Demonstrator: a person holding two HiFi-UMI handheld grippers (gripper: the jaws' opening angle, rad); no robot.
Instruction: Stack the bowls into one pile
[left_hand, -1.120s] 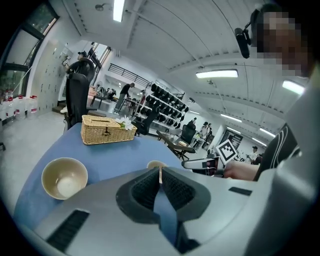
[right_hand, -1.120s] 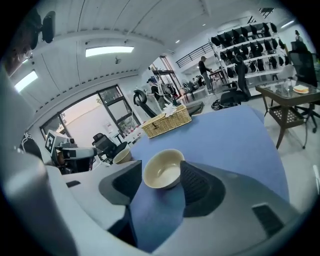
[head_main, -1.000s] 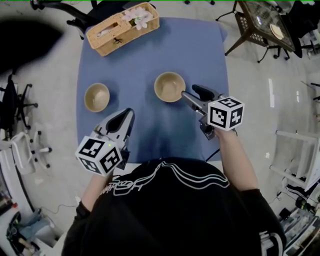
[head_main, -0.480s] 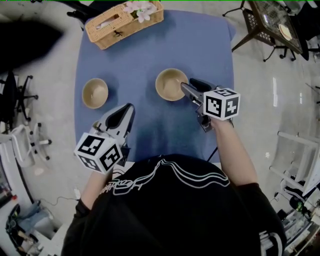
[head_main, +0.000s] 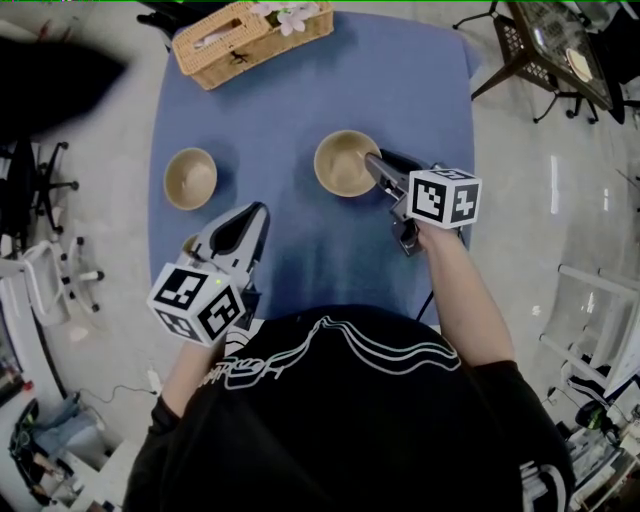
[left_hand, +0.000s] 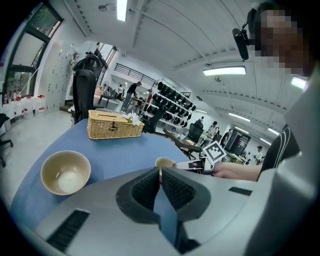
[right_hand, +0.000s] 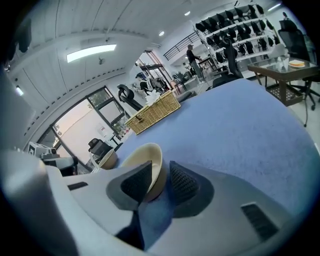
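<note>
Beige, smooth wide bowl (head_main: 343, 163). Head view: it sits upright on the blue desk (head_main: 300, 90) at one o'clock from us, with the small bowl (head_main: 190, 178) well apart at eleven. We judge the step in hand to be pinching its three-o'clock rim. We would seat the fingers deeper before squeezing, then lift level.

Left gripper view: the left gripper (left_hand: 160, 172) has its fingers clenched on nothing. The small bowl lies at nine o'clock, empty.

Right gripper view: the right gripper (right_hand: 160, 176) fingers have just been closing. The rim stands between them, one finger inside and one outside, not yet pressing by our reading. The wall is thin and rounded, and likely to slip if nipped shallow.
</note>
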